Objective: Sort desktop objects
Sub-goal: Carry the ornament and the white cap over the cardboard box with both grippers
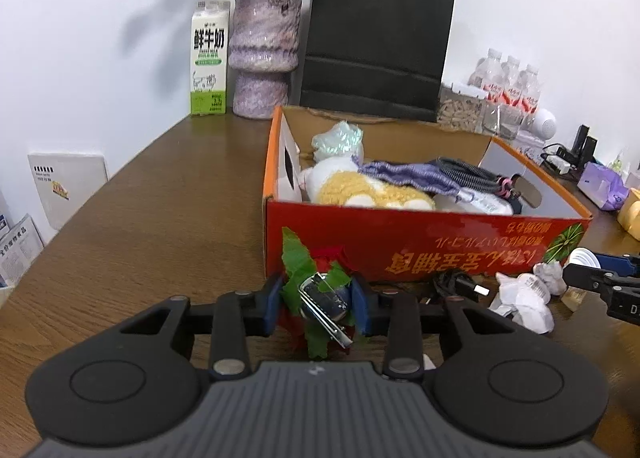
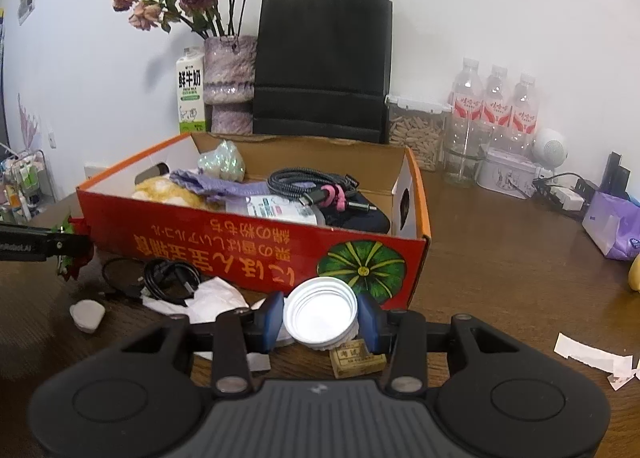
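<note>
Now both grippers are loaded in front of the box (image 2: pixel 256 254): the left gripper (image 1: pixel 318 304) is closed on a rose (image 1: pixel 304 270) with a metal clip, the right gripper (image 2: pixel 320 318) on a white lid (image 2: pixel 320 316). Best lift each clear of the near wall before releasing inside. What the clip is stays unclear; the rose's stem is hidden.

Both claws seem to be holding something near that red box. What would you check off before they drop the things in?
1. Left gripper closed on the artificial rose, a shiny metal piece with it: ok.
2. Right gripper closed on the white lid: ok.
3. Red box open on top: ok.
4. Free room inside, beside the braided cable and plush toy: ok, though crowded.
5. Grippers raised above the box wall: not ok.
6. Grip firmness: cannot tell.
</note>
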Tool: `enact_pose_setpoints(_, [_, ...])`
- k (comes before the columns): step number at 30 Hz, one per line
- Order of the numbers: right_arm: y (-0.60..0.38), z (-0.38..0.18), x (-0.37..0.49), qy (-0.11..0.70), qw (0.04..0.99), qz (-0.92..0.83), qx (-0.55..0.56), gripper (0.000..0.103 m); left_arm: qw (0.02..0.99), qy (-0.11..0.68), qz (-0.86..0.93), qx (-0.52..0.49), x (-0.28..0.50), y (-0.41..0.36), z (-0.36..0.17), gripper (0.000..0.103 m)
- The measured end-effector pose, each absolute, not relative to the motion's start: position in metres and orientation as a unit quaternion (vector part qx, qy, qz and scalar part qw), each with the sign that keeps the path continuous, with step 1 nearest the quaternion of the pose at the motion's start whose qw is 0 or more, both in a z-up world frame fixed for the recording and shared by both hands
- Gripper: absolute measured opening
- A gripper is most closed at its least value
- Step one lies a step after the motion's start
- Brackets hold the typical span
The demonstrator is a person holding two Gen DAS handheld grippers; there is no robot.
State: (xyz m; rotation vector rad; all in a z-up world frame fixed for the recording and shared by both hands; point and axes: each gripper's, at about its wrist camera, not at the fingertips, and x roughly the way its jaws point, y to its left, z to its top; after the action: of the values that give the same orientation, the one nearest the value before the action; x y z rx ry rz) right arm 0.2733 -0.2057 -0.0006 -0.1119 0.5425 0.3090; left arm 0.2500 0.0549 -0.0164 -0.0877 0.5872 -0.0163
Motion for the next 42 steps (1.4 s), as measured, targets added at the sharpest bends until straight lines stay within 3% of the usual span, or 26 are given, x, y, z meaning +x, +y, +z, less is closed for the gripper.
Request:
enact_pose_setpoints(14, [-0.195, 0.040, 0.283, 0.208, 0.963, 0.165, -0.051, 0.039, 0.976, 0.213, -0.033, -0.027, 0.255, 0.037, 0.032, 0.036])
enact_pose_setpoints(30, [-0.165, 0.084, 0.342, 0.144, 0.972, 0.185, -0.029, 0.039, 0.987, 0.151, -0.045, -0.027, 0.322, 0.006, 0.067, 0.036])
enact_pose_setpoints(42, [-0.160, 0.073, 0.416, 0.172, 0.968, 0.180, 0.012, 0.039, 0.983, 0.183, -0.017, -0.026, 0.385, -0.003, 0.045, 0.036])
